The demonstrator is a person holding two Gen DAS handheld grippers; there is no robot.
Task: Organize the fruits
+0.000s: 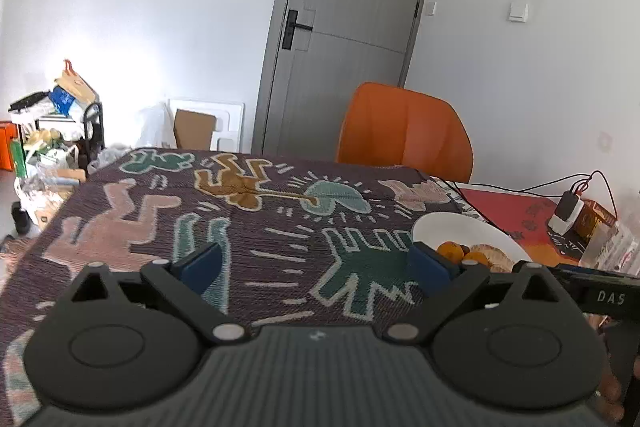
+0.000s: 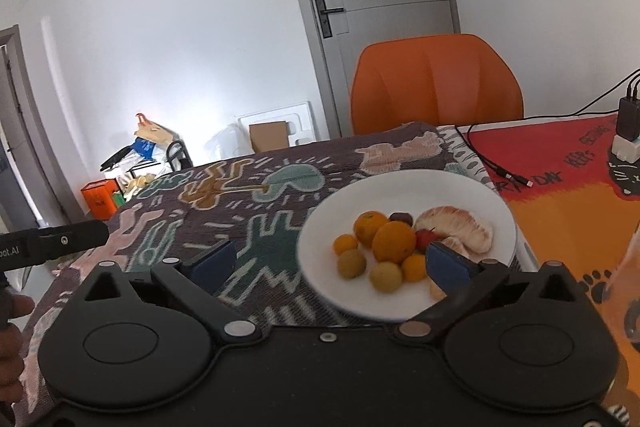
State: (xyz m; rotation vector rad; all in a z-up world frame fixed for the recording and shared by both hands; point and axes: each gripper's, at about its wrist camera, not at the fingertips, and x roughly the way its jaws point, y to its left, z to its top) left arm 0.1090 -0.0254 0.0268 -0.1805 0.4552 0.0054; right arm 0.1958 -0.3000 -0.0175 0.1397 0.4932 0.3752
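A white plate (image 2: 400, 187) sits on the patterned tablecloth (image 2: 240, 195). It holds a large orange (image 2: 394, 241), a second orange (image 2: 369, 222), several small yellow-orange fruits (image 2: 351, 264), a red fruit (image 2: 424, 239), a dark fruit (image 2: 400, 218) and peeled pomelo segments (image 2: 456, 225). My right gripper (image 2: 332, 261) is open and empty, its right fingertip over the plate's near side. My left gripper (image 1: 316, 267) is open and empty above the cloth, left of the plate (image 1: 452, 227), whose fruits (image 1: 450, 251) partly show.
An orange chair (image 2: 436, 83) stands behind the table. A red-orange mat (image 2: 560, 179) lies to the right with cables and a charger block (image 2: 626, 131). A clear container (image 1: 608, 239) stands at the right. Clutter and boxes (image 1: 52, 131) are on the floor at left.
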